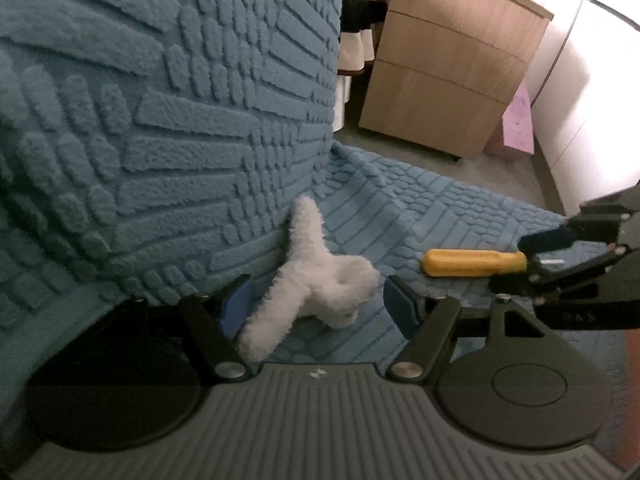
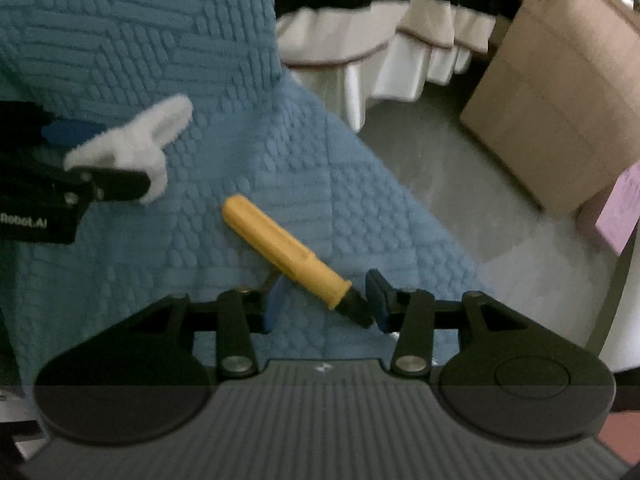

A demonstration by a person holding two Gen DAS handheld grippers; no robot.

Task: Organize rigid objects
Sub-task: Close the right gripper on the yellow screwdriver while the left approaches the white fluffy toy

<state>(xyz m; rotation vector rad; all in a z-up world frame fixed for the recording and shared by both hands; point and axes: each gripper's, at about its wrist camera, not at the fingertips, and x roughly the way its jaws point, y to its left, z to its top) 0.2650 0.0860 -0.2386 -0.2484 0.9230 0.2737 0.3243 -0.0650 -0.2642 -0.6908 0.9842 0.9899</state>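
Note:
A white fluffy clip-like object [image 1: 320, 276] lies on the blue textured blanket [image 1: 400, 200], at the foot of its raised fold. My left gripper [image 1: 320, 308] straddles it, open; the left pad is close to a fluffy prong and the right pad stands apart. To its right lies a yellow-handled tool [image 1: 472, 262] with a black neck. My right gripper [image 2: 326, 304] is open around the tool's [image 2: 288, 248] black end, which rests near the right pad. The right wrist view shows the left gripper [image 2: 104, 156] at the fluffy object [image 2: 136, 140]; the left wrist view shows the right gripper [image 1: 536, 252] at the tool's end.
The blanket [image 2: 160, 40] rises steeply at the left. A wooden drawer cabinet [image 1: 452, 68] stands on the grey floor [image 2: 432, 160] beyond the blanket's edge, with a pink box [image 1: 518, 120] beside it. Striped cloth [image 2: 400, 40] hangs at the back.

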